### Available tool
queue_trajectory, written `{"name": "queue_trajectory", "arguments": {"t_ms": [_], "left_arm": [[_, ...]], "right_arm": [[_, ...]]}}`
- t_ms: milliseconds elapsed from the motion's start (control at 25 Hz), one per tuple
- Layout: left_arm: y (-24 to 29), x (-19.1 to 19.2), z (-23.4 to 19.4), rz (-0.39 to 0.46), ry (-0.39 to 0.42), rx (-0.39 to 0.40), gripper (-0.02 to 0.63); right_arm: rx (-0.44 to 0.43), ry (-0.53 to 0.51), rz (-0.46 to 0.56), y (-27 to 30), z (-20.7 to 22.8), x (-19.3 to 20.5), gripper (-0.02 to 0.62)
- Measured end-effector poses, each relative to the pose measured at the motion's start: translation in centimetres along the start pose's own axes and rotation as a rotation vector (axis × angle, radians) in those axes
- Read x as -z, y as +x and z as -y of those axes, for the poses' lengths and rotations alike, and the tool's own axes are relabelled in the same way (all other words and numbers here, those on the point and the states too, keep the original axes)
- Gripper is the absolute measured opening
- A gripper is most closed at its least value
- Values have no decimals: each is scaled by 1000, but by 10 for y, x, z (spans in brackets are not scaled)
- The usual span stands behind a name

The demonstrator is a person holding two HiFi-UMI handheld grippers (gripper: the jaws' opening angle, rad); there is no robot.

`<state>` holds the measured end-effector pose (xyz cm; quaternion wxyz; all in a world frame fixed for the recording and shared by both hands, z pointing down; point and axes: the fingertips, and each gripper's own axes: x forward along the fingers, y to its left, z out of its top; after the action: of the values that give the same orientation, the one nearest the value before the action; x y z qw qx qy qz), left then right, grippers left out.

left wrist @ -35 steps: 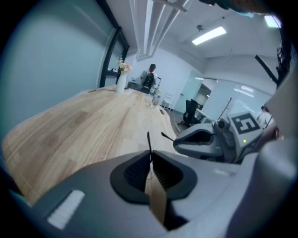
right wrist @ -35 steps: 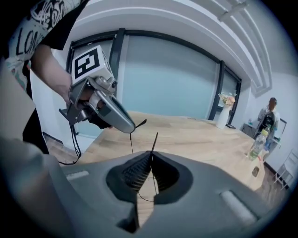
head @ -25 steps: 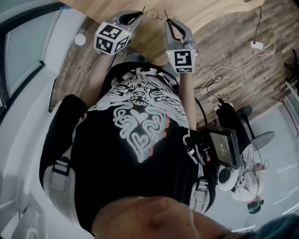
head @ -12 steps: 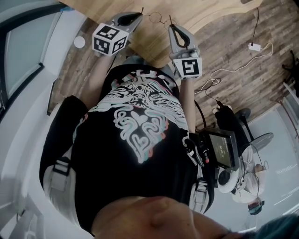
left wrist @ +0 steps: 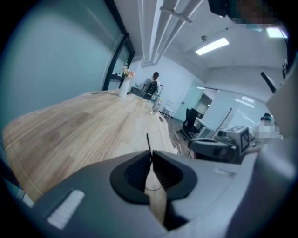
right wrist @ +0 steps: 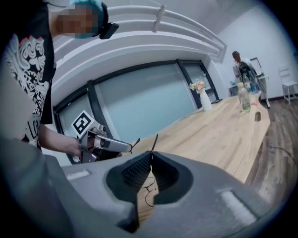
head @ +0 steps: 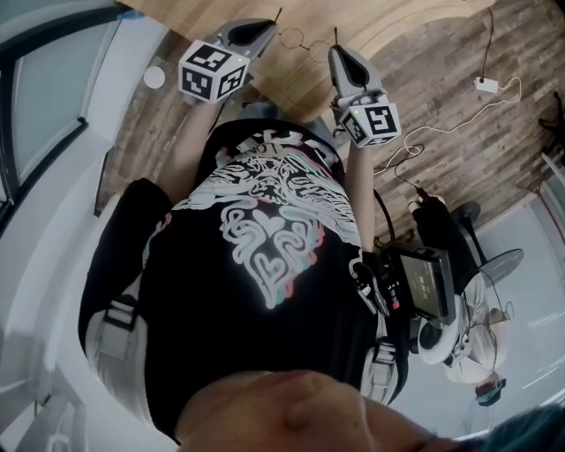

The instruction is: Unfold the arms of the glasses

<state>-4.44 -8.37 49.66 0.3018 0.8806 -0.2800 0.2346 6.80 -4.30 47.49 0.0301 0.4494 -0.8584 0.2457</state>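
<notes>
Thin wire-rimmed glasses [head: 298, 38] hang just above the wooden table [head: 402, 19], stretched between my two grippers. My left gripper [head: 267, 25] is shut on one black arm, whose tip [left wrist: 148, 142] sticks up past the closed jaws [left wrist: 150, 155]. My right gripper [head: 336, 48] is shut on the other arm, with its tip [right wrist: 155, 139] showing above the jaws [right wrist: 151, 155]. A round wire rim [right wrist: 148, 193] shows below them. The left gripper [right wrist: 107, 144] faces me in the right gripper view. The arms are spread apart.
The long table [left wrist: 88, 125] runs away from me, with a flower vase [right wrist: 201, 95] and a bottle [right wrist: 242, 98] far down it. A person [left wrist: 153, 86] stands at its far end. A cable and white adapter [head: 484, 85] lie on the plank floor at right.
My right gripper has moved to the right, away from the left one, and the gap between them has widened with the glasses stretched across it. The left gripper has barely shifted.
</notes>
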Motion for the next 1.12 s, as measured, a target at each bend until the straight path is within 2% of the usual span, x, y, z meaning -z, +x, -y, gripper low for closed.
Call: {"name": "queue_trajectory", "arguments": {"t_ms": [160, 360, 1120], "left_arm": [[3, 13, 1, -40, -6, -4, 3], [7, 25, -2, -98, -16, -4, 3], [4, 24, -4, -106, -37, -16, 3]], "right_arm": [[-45, 127, -53, -1, 0, 21, 8], [-34, 247, -108, 4, 4, 38, 8], [-23, 229, -136, 8, 3, 39, 6]]}}
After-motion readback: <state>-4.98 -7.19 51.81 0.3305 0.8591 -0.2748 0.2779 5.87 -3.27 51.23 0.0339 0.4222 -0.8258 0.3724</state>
